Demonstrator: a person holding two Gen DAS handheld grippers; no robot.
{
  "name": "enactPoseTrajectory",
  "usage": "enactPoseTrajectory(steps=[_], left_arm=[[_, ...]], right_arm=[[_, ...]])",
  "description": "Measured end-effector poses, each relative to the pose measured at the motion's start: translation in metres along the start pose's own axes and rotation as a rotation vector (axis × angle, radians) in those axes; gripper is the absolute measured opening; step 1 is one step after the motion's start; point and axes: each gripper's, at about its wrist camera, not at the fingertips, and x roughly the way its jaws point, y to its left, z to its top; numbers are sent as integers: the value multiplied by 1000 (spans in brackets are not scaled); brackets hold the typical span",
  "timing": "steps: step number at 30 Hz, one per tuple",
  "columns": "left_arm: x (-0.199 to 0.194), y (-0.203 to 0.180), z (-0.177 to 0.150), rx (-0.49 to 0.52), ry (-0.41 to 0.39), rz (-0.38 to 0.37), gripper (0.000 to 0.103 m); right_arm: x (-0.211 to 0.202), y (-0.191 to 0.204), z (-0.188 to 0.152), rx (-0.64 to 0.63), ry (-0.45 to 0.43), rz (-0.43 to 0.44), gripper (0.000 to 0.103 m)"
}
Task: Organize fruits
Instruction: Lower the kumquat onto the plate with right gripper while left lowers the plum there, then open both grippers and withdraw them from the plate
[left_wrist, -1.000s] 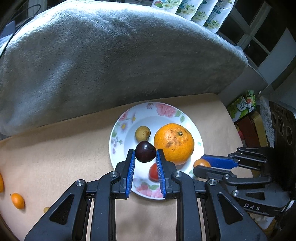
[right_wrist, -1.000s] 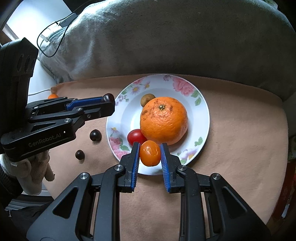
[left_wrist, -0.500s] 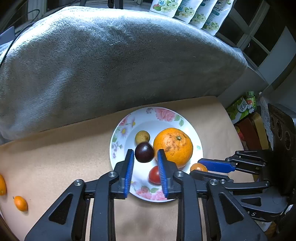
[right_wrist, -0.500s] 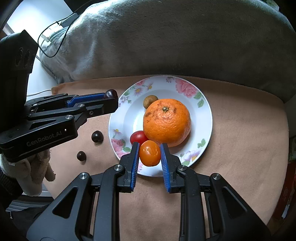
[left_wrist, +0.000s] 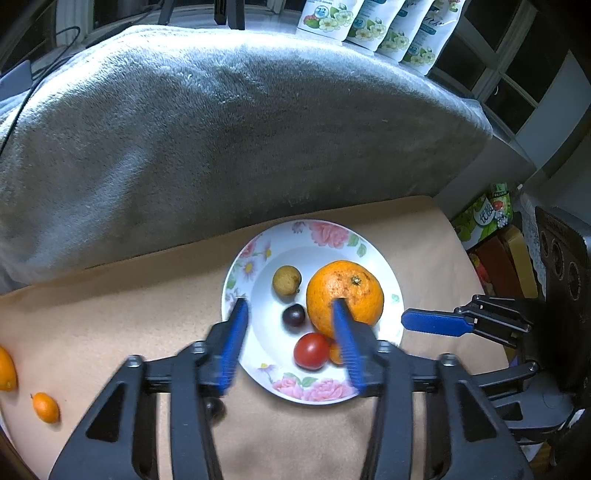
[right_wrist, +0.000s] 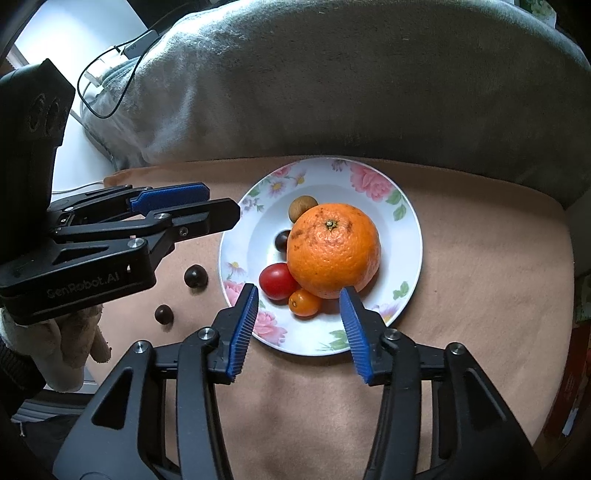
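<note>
Five fruits are lying in the shallow, glossy floral plate (left_wrist: 369, 236) as we are looking along the left hand-held gripper (left_wrist: 290, 309): a dimpled round orange (left_wrist: 351, 291), a matte tan longan (left_wrist: 286, 280), a smooth dark plum (left_wrist: 294, 315), a shiny red tomato (left_wrist: 311, 350) and a half-hidden kumquat (left_wrist: 335, 353). Our left jaws are opening, their ribbed blue pads clear of the plum below and between them, so nothing is being grasped. The plate is sitting on a tan, felt-like cover (left_wrist: 110, 314) in front of a plush grey blanket (left_wrist: 221, 129). Two oval kumquats are lying far left (left_wrist: 45, 407) (left_wrist: 5, 369). White pouches (left_wrist: 369, 18) printed with flowers are showing "72".

Through the right view, we are seeing our right hand-held gripper (right_wrist: 297, 291) opening too, the kumquat (right_wrist: 304, 302) resting loose on the plate (right_wrist: 410, 221) between its parted pads, beside the tomato (right_wrist: 277, 280) and against the orange (right_wrist: 332, 249). Two glossy dark fruits (right_wrist: 195, 276) (right_wrist: 164, 314) are lying on the cover left of the plate. The left hand-held gripper (right_wrist: 221, 205), black and angular, is carrying a faint "SenRobot.AI"; a pale-gloved hand (right_wrist: 74, 343) is gripping it.
</note>
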Motion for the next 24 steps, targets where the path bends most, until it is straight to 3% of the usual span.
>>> enactPoseTrajectory(steps=[7, 24], left_arm=[[-7, 1, 2, -3, -19, 14, 70], [-28, 15, -4, -20, -53, 45, 71]], right_arm=[[-1, 4, -1, -11, -2, -20, 67], [-3, 18, 3, -14, -29, -27, 69]])
